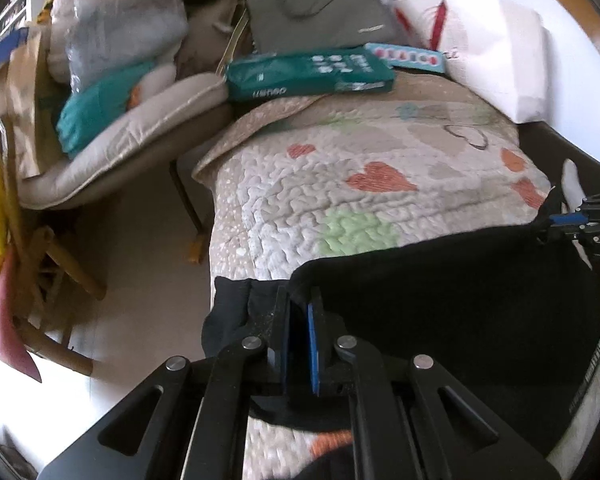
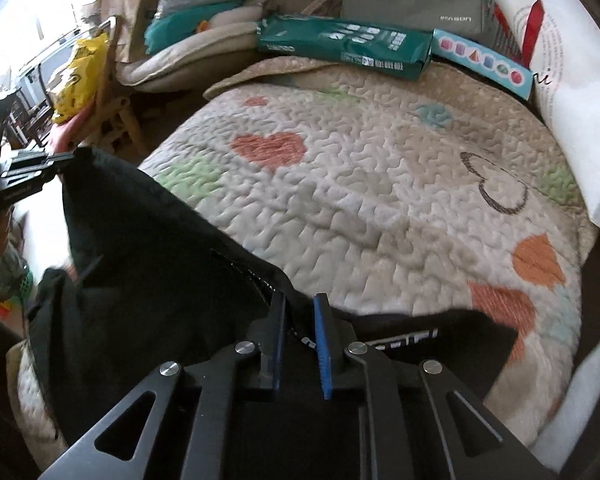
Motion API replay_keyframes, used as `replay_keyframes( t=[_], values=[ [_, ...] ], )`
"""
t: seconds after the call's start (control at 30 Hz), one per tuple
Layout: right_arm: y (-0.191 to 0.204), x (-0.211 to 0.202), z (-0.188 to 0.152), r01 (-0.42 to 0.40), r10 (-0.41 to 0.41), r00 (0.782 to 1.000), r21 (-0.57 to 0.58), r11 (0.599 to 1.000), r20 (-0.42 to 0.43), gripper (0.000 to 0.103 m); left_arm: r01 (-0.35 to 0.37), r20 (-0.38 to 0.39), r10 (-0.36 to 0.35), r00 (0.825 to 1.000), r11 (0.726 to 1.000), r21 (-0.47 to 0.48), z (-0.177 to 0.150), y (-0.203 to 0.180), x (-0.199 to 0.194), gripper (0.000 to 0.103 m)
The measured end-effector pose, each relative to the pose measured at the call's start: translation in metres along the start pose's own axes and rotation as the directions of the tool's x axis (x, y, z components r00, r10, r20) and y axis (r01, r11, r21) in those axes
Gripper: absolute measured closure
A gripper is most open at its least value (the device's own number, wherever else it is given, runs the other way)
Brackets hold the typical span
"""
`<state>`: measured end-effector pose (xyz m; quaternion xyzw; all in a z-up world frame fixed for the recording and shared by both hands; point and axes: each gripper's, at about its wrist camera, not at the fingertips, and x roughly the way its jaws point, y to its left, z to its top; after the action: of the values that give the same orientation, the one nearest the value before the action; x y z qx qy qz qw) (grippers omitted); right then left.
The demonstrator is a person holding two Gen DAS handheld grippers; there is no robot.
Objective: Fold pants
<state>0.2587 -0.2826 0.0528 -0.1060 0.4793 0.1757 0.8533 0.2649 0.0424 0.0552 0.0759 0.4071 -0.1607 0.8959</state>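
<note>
The black pants (image 1: 440, 280) hang stretched between the two tools over the near end of the bed, their upper edge drawn taut like a line from one grip to the other. In the left wrist view the cloth fills the region from 3 to 6 o'clock. In the right wrist view it spreads from 6 round to 9 o'clock.

The left tool (image 1: 300, 308) is clenched on one corner of that edge, with a bunch of dark fabric puffing out at its 10 o'clock side. The right tool (image 2: 300, 312) is likewise clenched on the fabric, near a band with pale lettering that reads as the waistband. Each tool also shows in the other's view, at 3 o'clock and at 9 o'clock, pinching the far corner.

Holding two corners apart this way likely serves to let the cloth hang flat, so it can be laid down straight for a fold.

Beneath lies the quilted bedspread (image 2: 360, 200) with its hearts, bare across the middle and so a ready surface. At its 12 o'clock end sit a green package (image 2: 340, 46), a pale blue box (image 2: 480, 64) and a white pillow (image 2: 572, 120), well apart from the pants.
</note>
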Motion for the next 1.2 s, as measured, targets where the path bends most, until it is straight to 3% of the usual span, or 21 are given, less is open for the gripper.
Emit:
replay_keyframes(
  t=[0.13,0.27,0.43,0.6,0.73,0.8,0.9,0.97,1.03,1.2],
  values=[
    [0.022,-0.034,-0.031,-0.011,0.010,1.000,-0.025,1.000,-0.008,0.088,-0.026,0.001,0.026,1.000,0.997,0.079,-0.028,-0.019,-0.036,0.096],
    [0.047,-0.060,-0.065,-0.010,0.008,0.999,-0.058,0.998,-0.037,0.089,-0.036,-0.053,0.045,0.998,0.987,0.155,-0.070,-0.040,-0.058,0.096],
    [0.075,-0.064,-0.106,-0.011,-0.001,0.991,-0.093,0.996,-0.131,0.089,-0.058,-0.128,0.090,0.988,0.969,0.239,-0.118,-0.064,-0.059,0.095],
    [0.093,-0.061,-0.133,-0.018,-0.001,0.976,-0.087,0.996,-0.217,0.089,-0.084,-0.180,0.142,0.973,0.952,0.296,-0.146,-0.072,-0.053,0.095],
    [0.114,-0.058,-0.156,-0.016,-0.017,0.961,-0.118,0.993,-0.277,0.088,-0.104,-0.211,0.184,0.960,0.934,0.342,-0.159,-0.070,-0.051,0.088],
    [0.122,-0.053,-0.167,0.000,-0.042,0.950,-0.137,0.991,-0.310,0.086,-0.118,-0.218,0.203,0.954,0.930,0.349,-0.164,-0.067,-0.052,0.078],
    [0.122,-0.041,-0.179,0.023,-0.055,0.929,-0.092,0.995,-0.366,0.083,-0.117,-0.217,0.192,0.957,0.941,0.317,-0.166,-0.054,-0.066,0.061],
    [0.116,-0.039,-0.185,-0.010,0.001,0.926,-0.023,1.000,-0.377,0.064,-0.107,-0.203,0.166,0.965,0.956,0.272,-0.165,-0.043,-0.081,0.055],
    [0.115,-0.044,-0.188,-0.024,0.024,0.930,0.006,1.000,-0.367,0.035,-0.094,-0.190,0.135,0.972,0.973,0.211,-0.164,-0.026,-0.100,0.054],
    [0.119,-0.072,-0.188,-0.045,0.047,0.948,0.014,0.999,-0.314,0.033,-0.091,-0.116,0.086,0.990,0.995,-0.041,-0.151,0.028,-0.142,0.052]
  ],
)
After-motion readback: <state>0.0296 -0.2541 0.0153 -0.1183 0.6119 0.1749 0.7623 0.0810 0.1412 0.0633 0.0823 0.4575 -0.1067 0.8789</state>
